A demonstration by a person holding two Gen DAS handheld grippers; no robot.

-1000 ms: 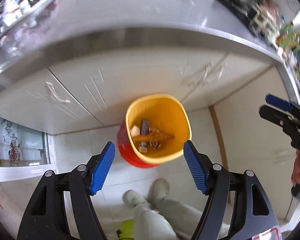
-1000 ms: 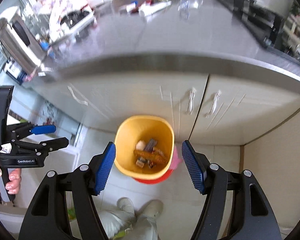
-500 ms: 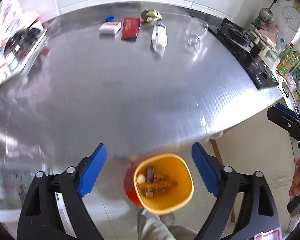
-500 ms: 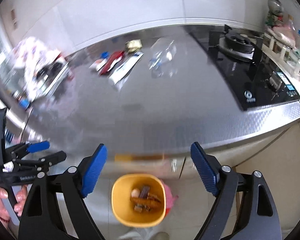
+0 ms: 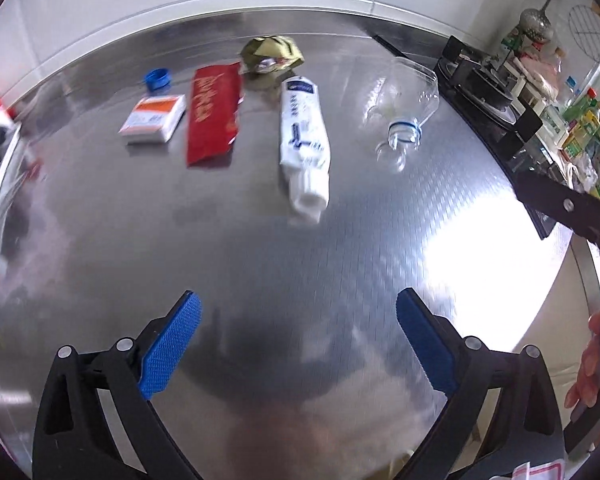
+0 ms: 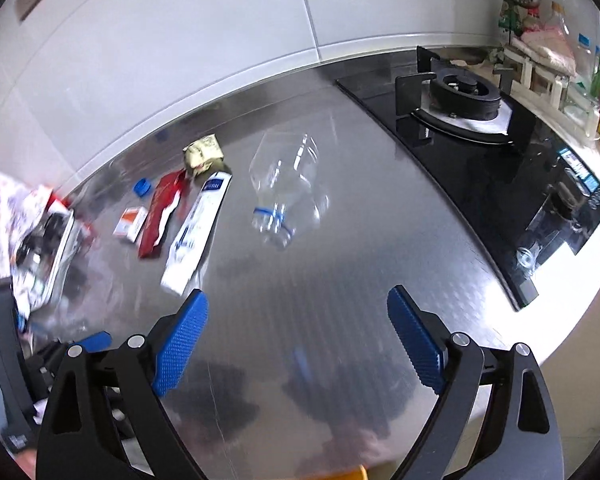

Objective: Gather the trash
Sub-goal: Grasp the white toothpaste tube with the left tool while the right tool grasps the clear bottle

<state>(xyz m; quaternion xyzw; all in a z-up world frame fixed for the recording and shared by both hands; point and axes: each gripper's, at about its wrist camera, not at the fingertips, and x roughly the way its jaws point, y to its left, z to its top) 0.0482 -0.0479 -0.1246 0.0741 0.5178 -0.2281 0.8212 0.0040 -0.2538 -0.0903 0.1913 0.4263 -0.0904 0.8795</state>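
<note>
Trash lies on the steel counter: a white tube, a red wrapper, a small white-and-orange box, a blue cap, a crumpled olive wrapper and a clear plastic bottle on its side. My left gripper is open and empty, above the counter's near part. My right gripper is open and empty, nearer than the bottle.
A black gas hob sits on the counter's right end, with bottles and a rack behind it. A floral cloth and clutter lie at the left end. A tiled wall backs the counter. The yellow bin's rim shows below the edge.
Both grippers have swung up from over the yellow bin on the floor to over the counter. The bin has dropped out of view; the trash items are now closer.
</note>
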